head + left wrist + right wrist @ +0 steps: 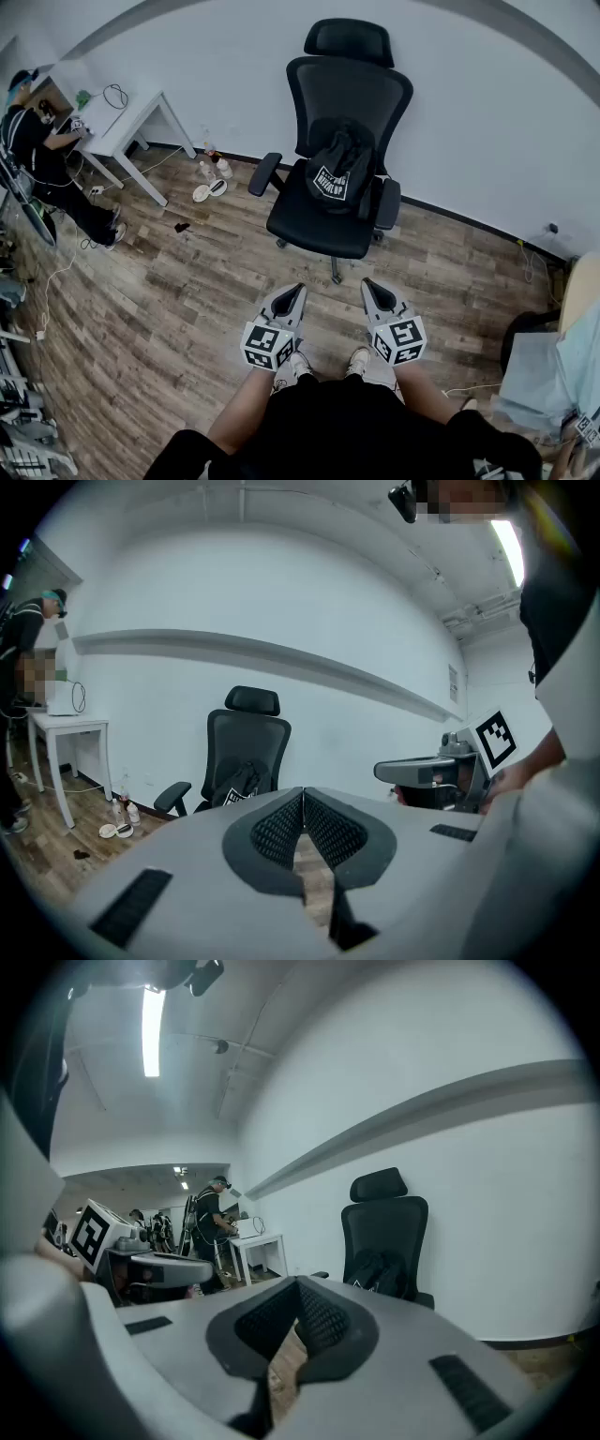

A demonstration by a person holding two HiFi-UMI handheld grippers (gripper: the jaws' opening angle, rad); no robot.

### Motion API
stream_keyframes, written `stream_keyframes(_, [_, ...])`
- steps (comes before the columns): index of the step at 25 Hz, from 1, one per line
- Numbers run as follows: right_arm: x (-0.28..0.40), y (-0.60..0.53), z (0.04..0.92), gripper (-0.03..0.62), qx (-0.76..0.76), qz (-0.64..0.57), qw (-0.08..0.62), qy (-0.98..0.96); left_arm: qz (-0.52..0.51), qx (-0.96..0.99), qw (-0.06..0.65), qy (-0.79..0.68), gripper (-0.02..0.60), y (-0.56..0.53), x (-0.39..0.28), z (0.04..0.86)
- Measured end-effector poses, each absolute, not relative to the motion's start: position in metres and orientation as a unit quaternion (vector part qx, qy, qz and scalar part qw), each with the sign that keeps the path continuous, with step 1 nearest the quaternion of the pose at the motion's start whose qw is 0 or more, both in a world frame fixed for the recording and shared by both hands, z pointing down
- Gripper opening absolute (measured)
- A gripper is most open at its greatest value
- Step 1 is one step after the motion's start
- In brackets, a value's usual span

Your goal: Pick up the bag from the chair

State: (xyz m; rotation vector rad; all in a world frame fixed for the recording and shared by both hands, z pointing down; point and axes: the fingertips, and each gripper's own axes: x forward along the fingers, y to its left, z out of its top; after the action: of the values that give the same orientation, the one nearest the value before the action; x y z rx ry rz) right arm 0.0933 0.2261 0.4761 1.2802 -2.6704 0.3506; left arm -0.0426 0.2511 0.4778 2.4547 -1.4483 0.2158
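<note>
Nearest the head camera, the left gripper (294, 292) and the right gripper (369, 284) are held side by side above the person's shoes (300, 365), both pointing at the chair and well apart from it. In its own view, the left gripper (303, 792) has its ribbed pads pressed together at the tips with nothing between them; the right gripper (298, 1284) is likewise closed and empty. The black bag (337, 167), with white print on its front, sits at the back edge of the seat of the black mesh office chair (349, 92), slumped upright against the backrest and between the two armrests. The chair stands on the wood-plank floor (169, 281), close to the edge where it meets the white wall (487, 112). Left of the chair, along that same edge, are small bottles (216, 169) and a pair of slippers (208, 190). Farther left, in the floor's far left corner, a person (37, 141) bends over a white table (127, 127).
</note>
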Motion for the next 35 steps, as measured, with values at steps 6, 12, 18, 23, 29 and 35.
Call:
stream_keyframes(6, [0.084, 0.226, 0.477, 0.02, 0.431, 0.119, 0.083, -0.891, 0.075, 0.851, 0.139, -0.5, 0.021, 0.252, -0.051, 0.476])
stream_keyframes(12, [0.069, 0.231, 0.477, 0.02, 0.433, 0.111, 0.09, -0.89, 0.069, 0.854, 0.13, -0.499, 0.021, 0.256, -0.065, 0.472])
stream_keyframes(18, [0.041, 0.236, 0.476, 0.02, 0.422, 0.121, 0.085, -0.894, 0.069, 0.857, 0.132, -0.493, 0.021, 0.258, -0.091, 0.472])
stream_keyframes(23, [0.015, 0.238, 0.479, 0.02, 0.429, 0.126, 0.087, -0.89, 0.073, 0.86, 0.129, -0.489, 0.021, 0.265, -0.119, 0.473])
stream_keyframes(29, [-0.011, 0.239, 0.488, 0.021, 0.431, 0.127, 0.096, -0.888, 0.081, 0.85, 0.14, -0.501, 0.021, 0.267, -0.162, 0.488])
stream_keyframes(35, [-0.01, 0.225, 0.489, 0.021, 0.436, 0.124, 0.103, -0.886, 0.075, 0.851, 0.14, -0.5, 0.021, 0.249, -0.166, 0.486])
